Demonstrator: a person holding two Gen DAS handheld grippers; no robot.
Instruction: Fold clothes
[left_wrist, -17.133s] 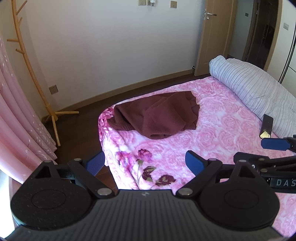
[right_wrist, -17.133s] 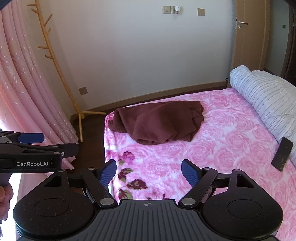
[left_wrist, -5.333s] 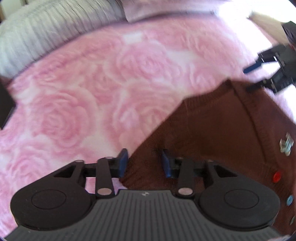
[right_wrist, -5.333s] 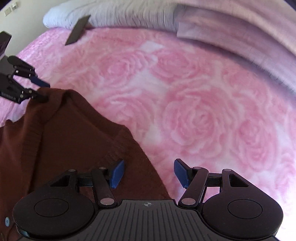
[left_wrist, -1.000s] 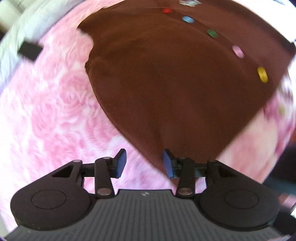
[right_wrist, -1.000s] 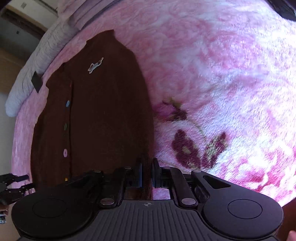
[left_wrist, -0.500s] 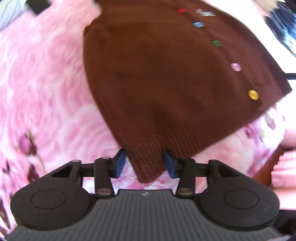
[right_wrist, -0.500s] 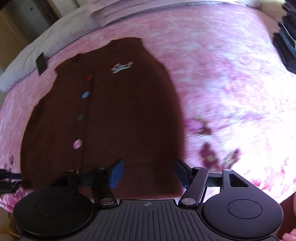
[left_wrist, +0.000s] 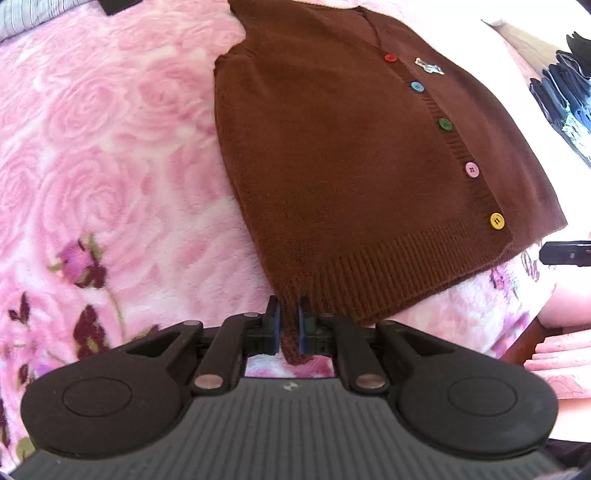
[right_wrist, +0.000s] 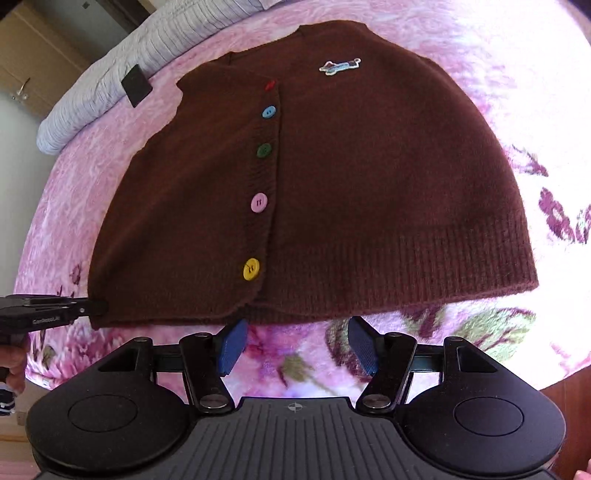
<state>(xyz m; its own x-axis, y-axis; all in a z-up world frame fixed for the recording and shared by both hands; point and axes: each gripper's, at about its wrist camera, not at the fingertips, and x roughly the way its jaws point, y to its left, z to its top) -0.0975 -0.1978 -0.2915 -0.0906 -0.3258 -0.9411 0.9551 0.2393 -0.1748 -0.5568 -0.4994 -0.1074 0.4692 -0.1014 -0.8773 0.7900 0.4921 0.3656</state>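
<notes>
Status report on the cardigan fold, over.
Left gripper shut on the brown cardigan's hem corner. Right gripper open, short of the hem. Cardigan flat, buttoned, on the pink blanket. Nothing on it.

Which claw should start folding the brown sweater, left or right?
Probably left. The left claw is already shut on the sweater hem corner, while the right claw is open, short of the hem.

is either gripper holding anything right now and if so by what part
The left gripper pinches the brown cardigan at its ribbed hem corner. The right gripper is open, holding nothing.
</notes>
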